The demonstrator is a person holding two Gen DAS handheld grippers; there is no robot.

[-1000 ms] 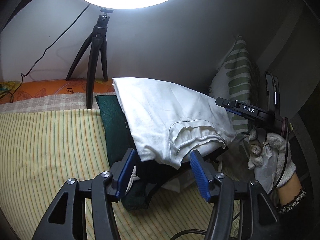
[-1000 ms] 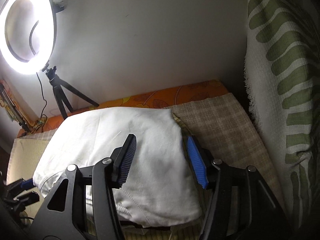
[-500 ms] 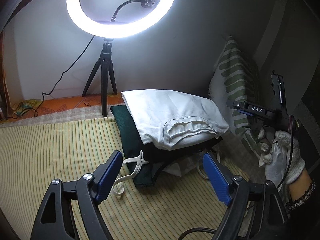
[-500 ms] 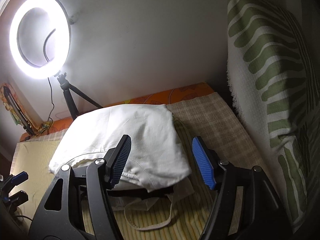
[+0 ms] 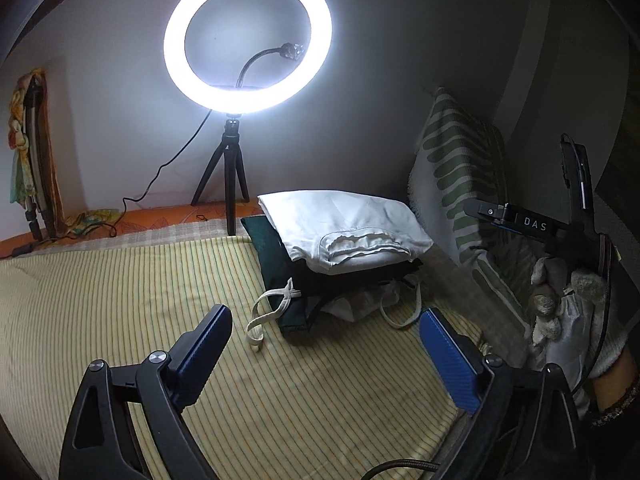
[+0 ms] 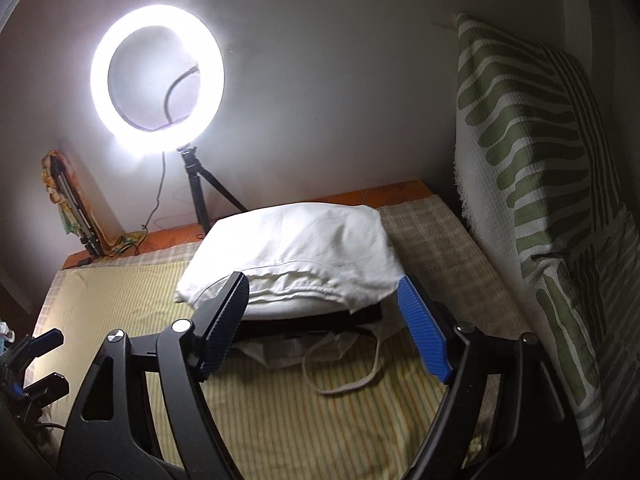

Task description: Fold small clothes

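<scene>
A folded white garment [image 5: 340, 228] [image 6: 296, 248] lies on top of a stack of folded clothes, with a dark green piece [image 5: 276, 264] and black ones beneath, and loose white drawstrings [image 5: 268, 312] [image 6: 348, 376] trailing out. My left gripper [image 5: 324, 344] hangs back from the stack over the striped mat, jaws still opening, nothing between them. My right gripper [image 6: 324, 320] is also clear of the stack, jaws opening and empty. In the left wrist view the right gripper's body [image 5: 532, 224] and a gloved hand [image 5: 560, 312] show at the right.
A lit ring light [image 5: 248, 40] [image 6: 156, 80] on a black tripod stands against the far wall behind the stack. A green-and-white patterned pillow [image 5: 460, 184] [image 6: 536, 184] leans along the right side. The yellow striped mat [image 5: 120, 300] stretches out to the left.
Both grippers drew back and up from the white garment and opened wider. The garment now rests on the stack on its own, farther from both cameras.
</scene>
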